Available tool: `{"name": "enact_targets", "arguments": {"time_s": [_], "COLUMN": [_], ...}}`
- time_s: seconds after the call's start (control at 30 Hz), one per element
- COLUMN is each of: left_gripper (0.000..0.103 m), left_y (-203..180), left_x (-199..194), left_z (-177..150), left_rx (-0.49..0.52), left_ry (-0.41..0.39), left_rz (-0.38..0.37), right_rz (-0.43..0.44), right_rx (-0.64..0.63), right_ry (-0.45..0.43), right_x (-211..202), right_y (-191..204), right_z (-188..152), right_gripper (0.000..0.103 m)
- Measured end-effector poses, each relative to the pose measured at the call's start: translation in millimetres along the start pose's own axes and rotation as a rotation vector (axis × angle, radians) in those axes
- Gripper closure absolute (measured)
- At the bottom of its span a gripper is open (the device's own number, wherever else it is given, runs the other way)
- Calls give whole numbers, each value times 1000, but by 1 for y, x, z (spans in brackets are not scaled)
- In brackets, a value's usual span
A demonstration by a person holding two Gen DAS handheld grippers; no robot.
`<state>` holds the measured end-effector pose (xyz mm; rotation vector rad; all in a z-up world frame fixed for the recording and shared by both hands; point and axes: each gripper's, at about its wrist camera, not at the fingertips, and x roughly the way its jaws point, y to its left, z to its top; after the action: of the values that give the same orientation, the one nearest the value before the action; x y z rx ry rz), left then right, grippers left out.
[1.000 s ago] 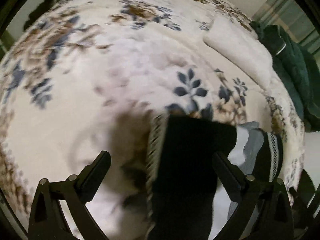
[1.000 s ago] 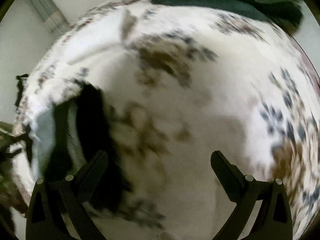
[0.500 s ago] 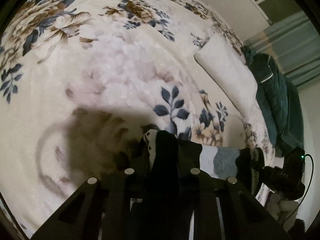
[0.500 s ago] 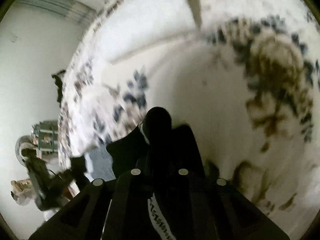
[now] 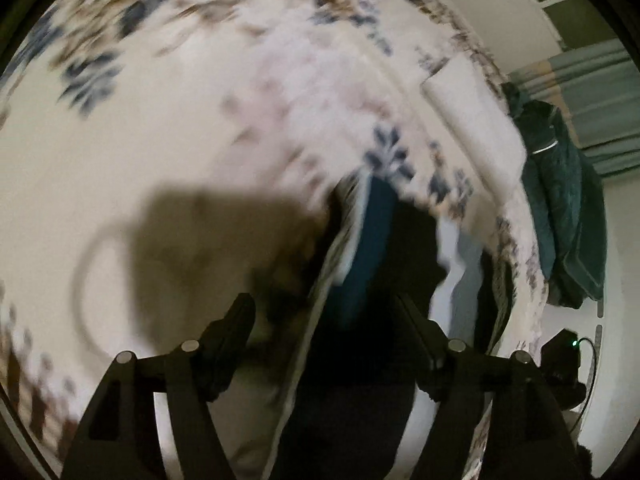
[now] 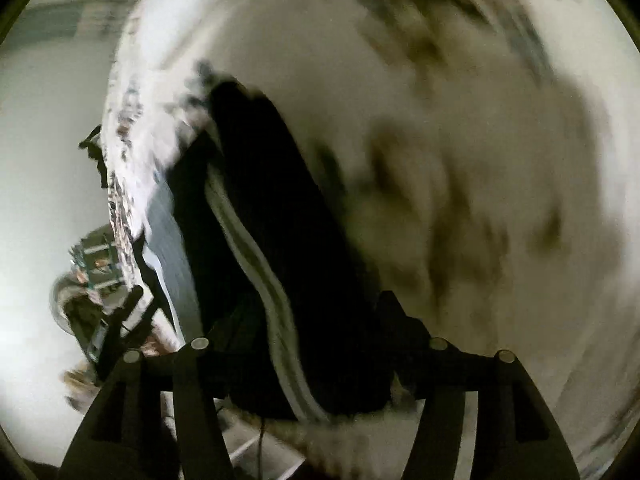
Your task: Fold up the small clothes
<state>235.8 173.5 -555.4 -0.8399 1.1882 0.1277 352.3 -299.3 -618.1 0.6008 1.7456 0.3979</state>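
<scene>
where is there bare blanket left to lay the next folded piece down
Left wrist view: the floral blanket lies bare across the whole stretch left of and beyond the dark garment, up to the far edge. The right side is crowded: a white folded cloth, then a dark green pile at the blanket's edge.

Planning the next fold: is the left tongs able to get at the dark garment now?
Probably yes: the dark garment lies between the just-opened fingers of the left tongs, with nothing covering it.

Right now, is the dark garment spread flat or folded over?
Folded over, it seems: the dark garment lies doubled in layers on the flowered blanket, its striped band running lengthwise. Blur hides how neatly.
</scene>
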Motion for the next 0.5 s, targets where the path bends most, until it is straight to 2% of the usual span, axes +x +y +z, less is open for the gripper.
{"name": "enact_targets", "arguments": {"time_s": [0.03,0.07,0.1,0.3,0.4,0.47,0.5], "left_gripper": [35,35,35,35,35,35,35], "left_y": [4,8,12,16,15,14,14], "left_x": [-1,-2,-1,0,6,8,7], "left_z": [-8,-16,-27,-59,-60,-57,-53], "left_rx": [-10,-20,-29,-52,-47,-43,-40], "left_ry": [9,21,39,92,104,100,93], "left_rz": [3,10,28,21,17,16,11], "right_rz": [38,60,67,-42,-138,-157,-157], "right_rx": [41,61,70,50,17,4,5], "right_ry": [17,15,-12,-169,-136,-68,-38], "right_x": [5,9,8,-35,-26,-6,0], "right_y": [-10,-14,-16,2,-3,-12,-18], "right_z": [-9,-16,-25,-66,-67,-59,-55], "right_gripper": [41,56,90,95,95,93,85]}}
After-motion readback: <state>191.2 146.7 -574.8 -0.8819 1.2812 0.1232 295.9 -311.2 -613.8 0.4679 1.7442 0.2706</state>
